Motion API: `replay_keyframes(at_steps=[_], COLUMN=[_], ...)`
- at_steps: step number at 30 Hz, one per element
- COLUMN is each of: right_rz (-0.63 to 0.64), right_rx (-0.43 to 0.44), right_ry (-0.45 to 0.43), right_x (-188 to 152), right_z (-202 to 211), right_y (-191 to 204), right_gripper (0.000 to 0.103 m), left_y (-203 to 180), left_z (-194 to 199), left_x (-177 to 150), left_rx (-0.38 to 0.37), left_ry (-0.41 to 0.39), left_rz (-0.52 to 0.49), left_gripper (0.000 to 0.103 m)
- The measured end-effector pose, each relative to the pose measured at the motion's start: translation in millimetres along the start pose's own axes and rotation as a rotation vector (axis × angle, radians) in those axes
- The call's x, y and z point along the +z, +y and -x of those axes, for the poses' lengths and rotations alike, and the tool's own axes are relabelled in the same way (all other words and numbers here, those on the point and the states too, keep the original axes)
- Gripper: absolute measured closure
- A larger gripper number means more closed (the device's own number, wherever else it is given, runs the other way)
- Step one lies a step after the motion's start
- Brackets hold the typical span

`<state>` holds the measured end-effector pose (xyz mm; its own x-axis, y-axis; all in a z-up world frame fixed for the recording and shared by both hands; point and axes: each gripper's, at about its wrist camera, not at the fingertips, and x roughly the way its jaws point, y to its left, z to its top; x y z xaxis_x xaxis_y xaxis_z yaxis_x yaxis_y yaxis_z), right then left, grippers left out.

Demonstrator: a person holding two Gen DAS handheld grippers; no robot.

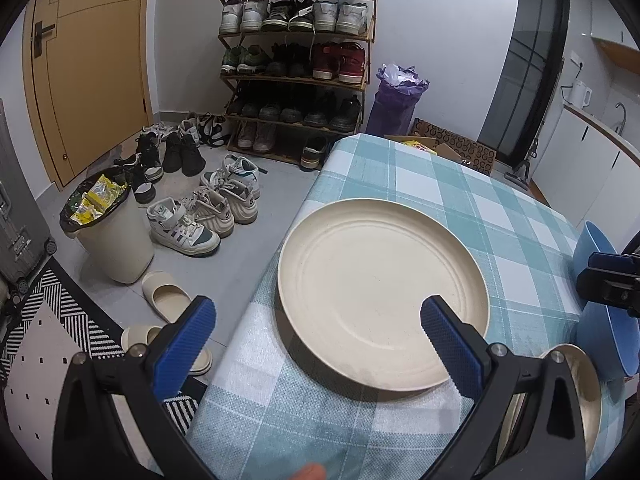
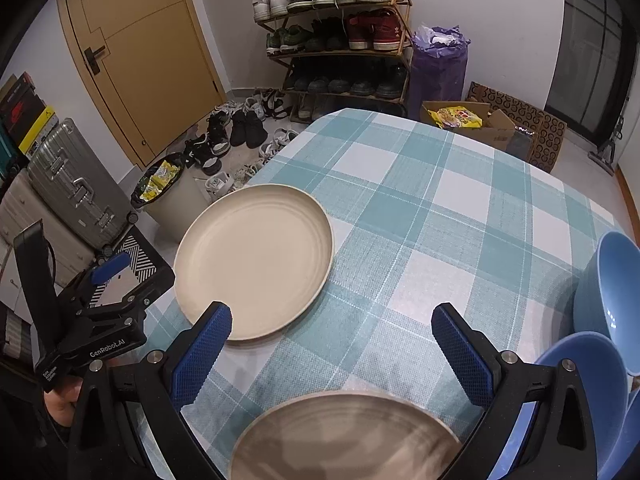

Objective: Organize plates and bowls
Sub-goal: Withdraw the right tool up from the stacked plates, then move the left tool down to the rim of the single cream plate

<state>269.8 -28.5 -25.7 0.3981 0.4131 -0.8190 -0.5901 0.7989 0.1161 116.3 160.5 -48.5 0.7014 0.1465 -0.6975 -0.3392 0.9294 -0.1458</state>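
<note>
A large cream plate (image 1: 372, 292) lies on the checked tablecloth (image 1: 440, 184) near the table's left edge; it also shows in the right wrist view (image 2: 256, 256). My left gripper (image 1: 316, 320) is open and empty, its right finger over the plate's near rim. My right gripper (image 2: 332, 328) is open and empty above the cloth, right of that plate. A second cream plate (image 2: 344, 436) lies just below it, near the front edge. Blue bowls (image 2: 612, 292) stand at the right; one is seen in the left wrist view (image 1: 600, 312).
The table's left edge drops to a floor with a waste bin (image 1: 108, 232), scattered shoes (image 1: 208, 208) and slippers. A shoe rack (image 1: 296, 60) and a door stand behind. A cardboard box (image 2: 472, 124) sits past the far edge. The left gripper appears in the right wrist view (image 2: 108, 280).
</note>
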Motion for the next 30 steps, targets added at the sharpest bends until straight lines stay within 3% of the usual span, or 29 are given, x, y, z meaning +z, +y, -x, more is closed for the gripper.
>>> replay_keyframes(at_steps=[8,25,30], right_rz=[0.001,0.004,0.01], right_rx=[0.002,0.013,0.006], right_ry=[0.031,0.109,0.139], right_x=[10.3,22.7,22.4], right_z=[-26.0,-78.4,-93.5], right_y=[0.4,0.9,1.8], right_gripper=[0.001,0.002,0.007], left_y=[5.1,13.7,14.6], left_z=[-15.6,-44.1,-47.3], left_x=[4.3,6.9,7.8], left_rx=[0.032,0.02,0.007], left_ry=[0.026,0.096,0.102], left_rz=[0.001,0.029,0.032], left_gripper=[0.0,0.002,0.006])
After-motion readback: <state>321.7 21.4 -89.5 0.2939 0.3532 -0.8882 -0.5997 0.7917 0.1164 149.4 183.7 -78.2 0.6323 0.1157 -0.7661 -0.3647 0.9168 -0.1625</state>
